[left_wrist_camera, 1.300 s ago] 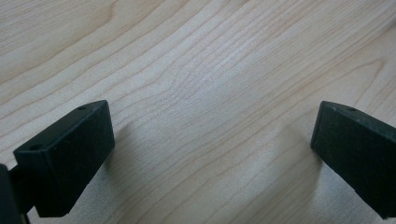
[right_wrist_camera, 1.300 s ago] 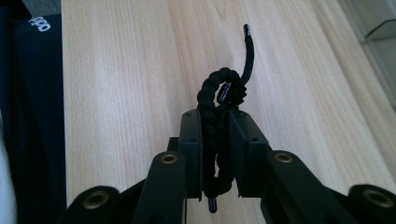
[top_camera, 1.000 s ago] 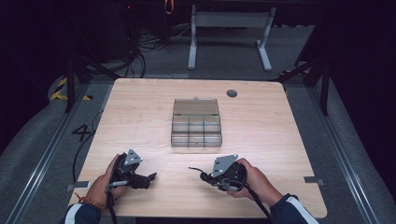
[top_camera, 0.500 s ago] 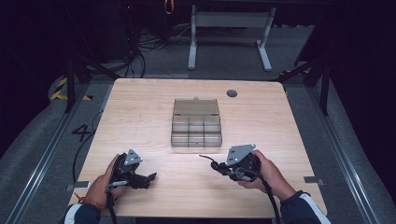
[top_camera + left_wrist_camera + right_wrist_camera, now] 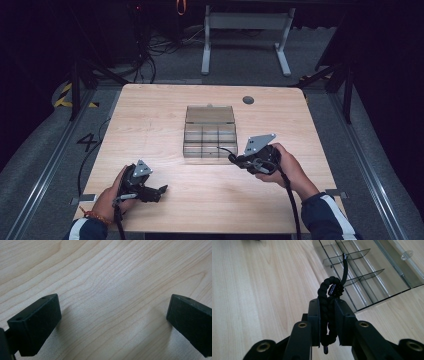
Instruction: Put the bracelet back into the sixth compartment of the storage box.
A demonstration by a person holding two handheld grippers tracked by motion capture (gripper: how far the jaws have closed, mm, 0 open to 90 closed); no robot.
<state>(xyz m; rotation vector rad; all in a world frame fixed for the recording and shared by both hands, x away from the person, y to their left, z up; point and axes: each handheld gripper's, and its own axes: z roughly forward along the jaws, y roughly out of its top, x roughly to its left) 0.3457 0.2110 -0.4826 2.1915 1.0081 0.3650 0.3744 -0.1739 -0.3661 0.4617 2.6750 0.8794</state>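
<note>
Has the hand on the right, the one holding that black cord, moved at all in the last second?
Yes. The right gripper, shut on the black cord, has moved up the high view and to the right, ending close to the clear compartment box at its near right corner.

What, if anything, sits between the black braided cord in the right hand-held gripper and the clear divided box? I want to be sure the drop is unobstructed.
Nothing visible does. The right hand-held gripper clamps the black braided cord just short of the clear compartment box, whose lid lies open; only bare wooden table lies between them.

Bright table, dark, perhaps grainy surroundings
</note>
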